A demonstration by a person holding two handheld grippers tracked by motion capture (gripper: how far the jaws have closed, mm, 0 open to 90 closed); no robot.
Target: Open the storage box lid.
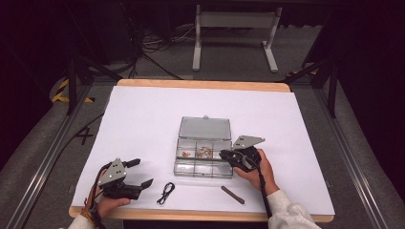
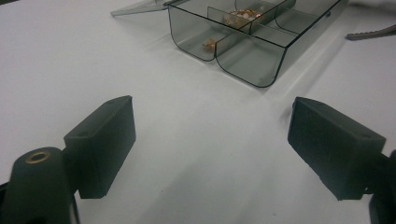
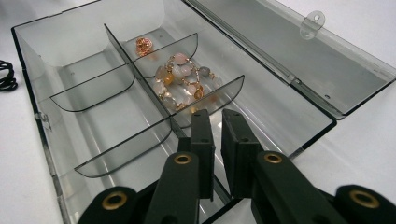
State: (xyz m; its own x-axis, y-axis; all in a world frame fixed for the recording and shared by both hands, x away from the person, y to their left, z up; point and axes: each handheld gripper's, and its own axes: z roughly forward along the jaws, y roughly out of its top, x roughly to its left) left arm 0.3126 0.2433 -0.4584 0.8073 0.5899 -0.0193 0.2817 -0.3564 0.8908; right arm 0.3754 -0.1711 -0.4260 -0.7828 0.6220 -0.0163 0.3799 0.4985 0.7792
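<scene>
Left gripper [image 2: 212,149] idle, jaws wide over near-left white tabletop [image 1: 143,119]; right gripper [image 3: 217,135] nearly closed, empty, above the clear smoky plastic compartment box [image 1: 204,155] at centre, risks snagging a divider short of the far pink-gold bead bracelet [image 3: 180,81].

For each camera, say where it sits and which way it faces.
High view: above the person's side, looking forward and down on the table; both hands, left tongs, right tongs.
Left gripper view: rides the left tongs, open, facing the clear box.
Right gripper view: rides the right tongs, nearly shut over the box.
All share the box.
</scene>
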